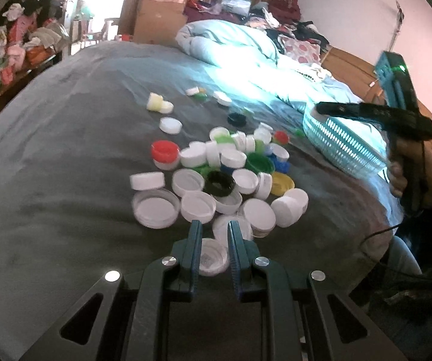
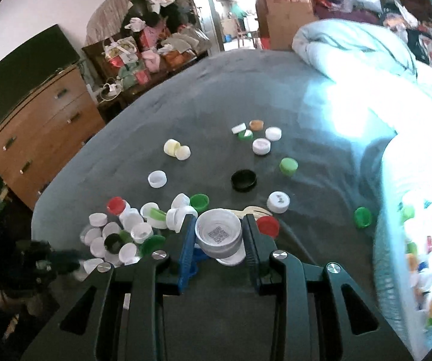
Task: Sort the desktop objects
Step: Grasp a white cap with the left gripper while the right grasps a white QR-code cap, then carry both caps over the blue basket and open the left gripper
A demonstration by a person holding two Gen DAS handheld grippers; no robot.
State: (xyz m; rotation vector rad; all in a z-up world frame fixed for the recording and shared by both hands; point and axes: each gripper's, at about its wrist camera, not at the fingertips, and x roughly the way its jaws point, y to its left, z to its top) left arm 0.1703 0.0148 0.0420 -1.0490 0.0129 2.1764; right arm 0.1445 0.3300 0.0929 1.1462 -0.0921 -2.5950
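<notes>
A heap of bottle caps [image 1: 216,168], mostly white with red, green, blue, black and yellow ones, lies on a grey blanket [image 1: 50,156]. My left gripper [image 1: 214,227] hovers low at the heap's near edge, jaws narrowly apart, with a white cap [image 1: 212,255] lying on the blanket below them, not clearly clamped. My right gripper [image 2: 219,219] is shut on a white cap with a QR code inside [image 2: 218,234], held above the blanket. It also shows in the left wrist view [image 1: 321,109] over the rim of a white slatted basket [image 1: 342,144].
The basket [image 2: 396,240] at the right holds several caps. Scattered caps [image 2: 258,138] lie farther back on the blanket. A light blue duvet [image 1: 231,39] is bunched at the far side. A wooden dresser [image 2: 35,132] stands left of the bed.
</notes>
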